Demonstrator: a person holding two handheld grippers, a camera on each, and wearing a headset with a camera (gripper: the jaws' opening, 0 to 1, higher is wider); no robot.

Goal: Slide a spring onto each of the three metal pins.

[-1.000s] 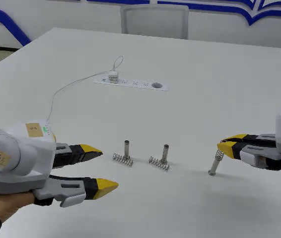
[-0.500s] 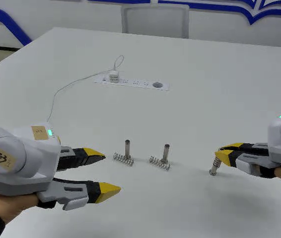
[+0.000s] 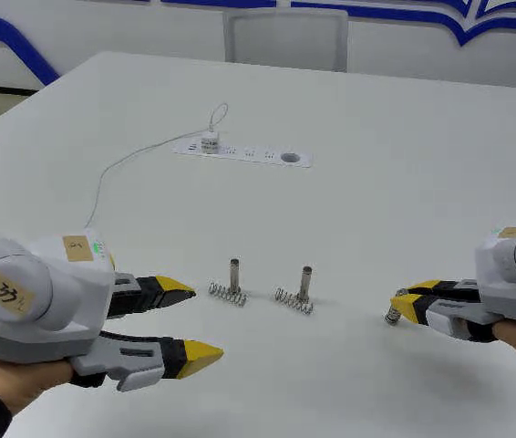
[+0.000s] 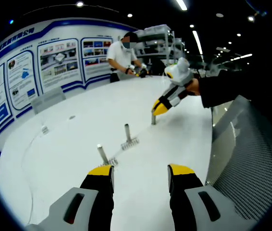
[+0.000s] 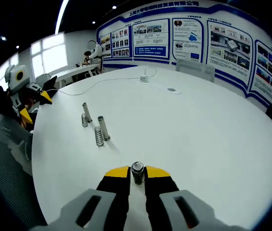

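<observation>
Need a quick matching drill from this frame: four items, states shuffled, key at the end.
Items
1. left tongs
2. right tongs
3. middle pin
4. socket strip

States
A. shut on the right pin
B. white cable plugged into it
C. open, holding nothing
D. upright, spring lying at its base

Pairs: 1-C, 2-A, 3-D, 4-B

Two pins (image 3: 233,272): upright, beyond left gripper (image 3: 208,320) fingertips.
Loose springs (image 3: 226,293): flat at pin bases.
Third pin (image 5: 137,169): spring-wrapped, between right gripper (image 5: 137,176) fingertips.
</observation>
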